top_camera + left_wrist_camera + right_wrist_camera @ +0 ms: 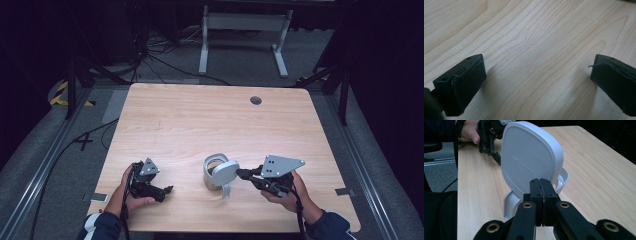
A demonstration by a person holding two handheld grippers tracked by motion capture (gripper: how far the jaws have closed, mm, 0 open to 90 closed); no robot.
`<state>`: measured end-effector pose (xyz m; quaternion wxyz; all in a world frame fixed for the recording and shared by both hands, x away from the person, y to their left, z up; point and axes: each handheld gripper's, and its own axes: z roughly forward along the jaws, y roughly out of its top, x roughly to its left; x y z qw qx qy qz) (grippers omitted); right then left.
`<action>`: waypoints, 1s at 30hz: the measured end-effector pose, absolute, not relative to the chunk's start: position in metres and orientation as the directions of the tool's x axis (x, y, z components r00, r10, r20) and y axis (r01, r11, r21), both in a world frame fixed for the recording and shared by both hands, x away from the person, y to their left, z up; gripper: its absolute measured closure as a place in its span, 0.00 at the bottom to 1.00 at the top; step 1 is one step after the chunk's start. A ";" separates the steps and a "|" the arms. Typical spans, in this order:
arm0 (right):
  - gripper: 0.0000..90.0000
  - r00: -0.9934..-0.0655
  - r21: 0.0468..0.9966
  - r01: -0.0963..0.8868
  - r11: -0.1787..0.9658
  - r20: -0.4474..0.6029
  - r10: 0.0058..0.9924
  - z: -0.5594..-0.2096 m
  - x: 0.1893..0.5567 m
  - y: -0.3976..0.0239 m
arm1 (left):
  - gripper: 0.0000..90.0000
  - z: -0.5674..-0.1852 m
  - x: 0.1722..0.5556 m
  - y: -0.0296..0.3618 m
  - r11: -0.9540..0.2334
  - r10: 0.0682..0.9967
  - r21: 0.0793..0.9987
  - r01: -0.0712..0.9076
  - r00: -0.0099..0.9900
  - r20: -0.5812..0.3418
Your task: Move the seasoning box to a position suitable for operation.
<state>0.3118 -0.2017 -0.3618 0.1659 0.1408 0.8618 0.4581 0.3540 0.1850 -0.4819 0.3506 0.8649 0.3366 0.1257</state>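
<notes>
Two grippers are rested low on the wooden table (200, 120). A white container (214, 175) stands near the front edge, its lid (531, 160) pinched at the rim by the right gripper (541, 187), jaws shut, and tilted up beside it. The left gripper (536, 77) is spread wide and empty, well apart. Container contents are hidden.

You'll find one line of small raised lettering across the white lid (531, 157), running slantwise; it's too faint for you to read.
</notes>
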 end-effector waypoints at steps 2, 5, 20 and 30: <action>1.00 -0.903 0.835 0.092 0.543 -0.160 0.400 -0.362 0.313 -0.201 | 0.00 -0.482 0.354 0.185 -0.528 0.670 0.691 0.494 0.742 -0.019; 1.00 -0.902 0.835 0.094 0.542 -0.159 0.402 -0.363 0.315 -0.202 | 0.00 -0.482 0.354 0.185 -0.529 0.670 0.691 0.493 0.742 -0.017; 1.00 -0.893 0.844 0.099 0.527 -0.157 0.421 -0.361 0.318 -0.203 | 0.00 -0.482 0.354 0.185 -0.528 0.670 0.691 0.494 0.742 -0.019; 1.00 -0.890 0.841 0.100 0.531 -0.163 0.426 -0.361 0.325 -0.197 | 0.00 -0.482 0.354 0.185 -0.529 0.668 0.692 0.492 0.744 -0.019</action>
